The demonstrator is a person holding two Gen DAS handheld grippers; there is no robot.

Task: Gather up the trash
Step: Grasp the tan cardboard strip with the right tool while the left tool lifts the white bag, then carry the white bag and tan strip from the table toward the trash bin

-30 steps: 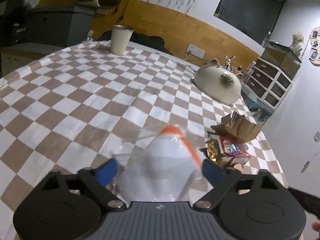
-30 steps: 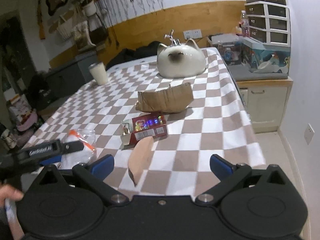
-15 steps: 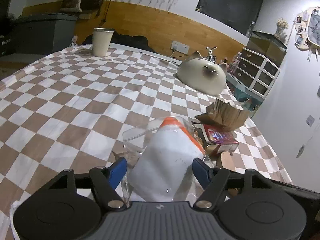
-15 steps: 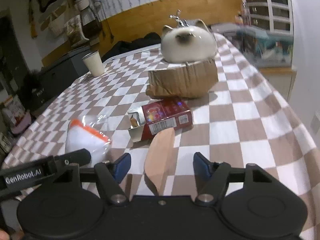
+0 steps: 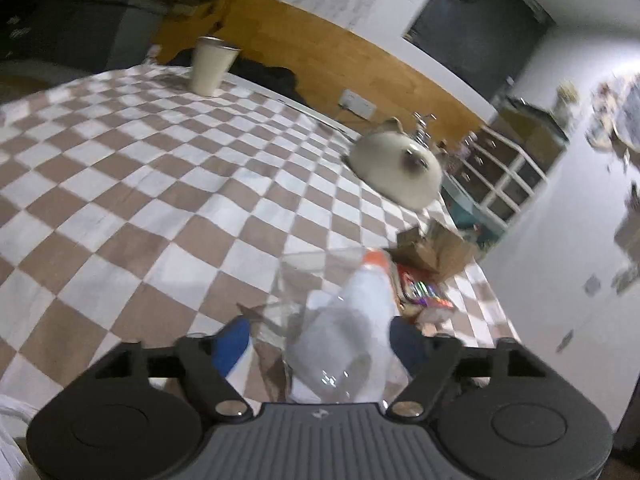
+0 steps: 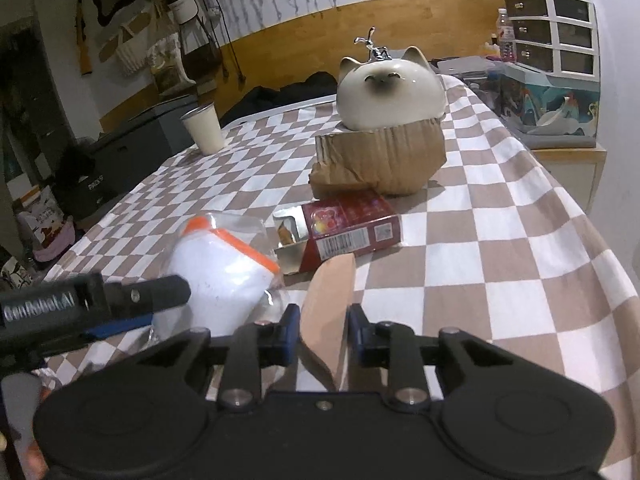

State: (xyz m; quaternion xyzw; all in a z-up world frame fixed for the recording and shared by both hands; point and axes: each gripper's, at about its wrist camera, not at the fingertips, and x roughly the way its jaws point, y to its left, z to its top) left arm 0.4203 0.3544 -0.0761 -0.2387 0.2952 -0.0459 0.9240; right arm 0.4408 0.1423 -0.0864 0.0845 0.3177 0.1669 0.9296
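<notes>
A white plastic bag with an orange strip (image 5: 348, 320) lies on the checked tablecloth between the blue pads of my left gripper (image 5: 320, 342). Its jaws are opening; the right pad is against the bag and the left pad stands clear of it. The right wrist view shows the same bag (image 6: 216, 268) with a left gripper finger (image 6: 140, 296) in front of it. My right gripper (image 6: 323, 332) is closing on a peach-coloured curved scrap (image 6: 330, 292), and both pads touch its sides. Just beyond it lie an open red carton (image 6: 348, 224) and a crumpled brown paper bag (image 6: 380, 160).
A cream cat-shaped ceramic pot (image 6: 390, 88) stands behind the paper bag. A pale cup (image 6: 204, 130) stands at the far left of the checked table (image 6: 500, 240). The table's right edge drops toward a cabinet with white drawers (image 6: 552, 24). A grey bin (image 6: 132, 152) stands past the left edge.
The right jaws went from wide open to narrow around the peach scrap as the gripper moved in and down. The left jaws narrowed on the bag, then widened; that view tilted slightly.
</notes>
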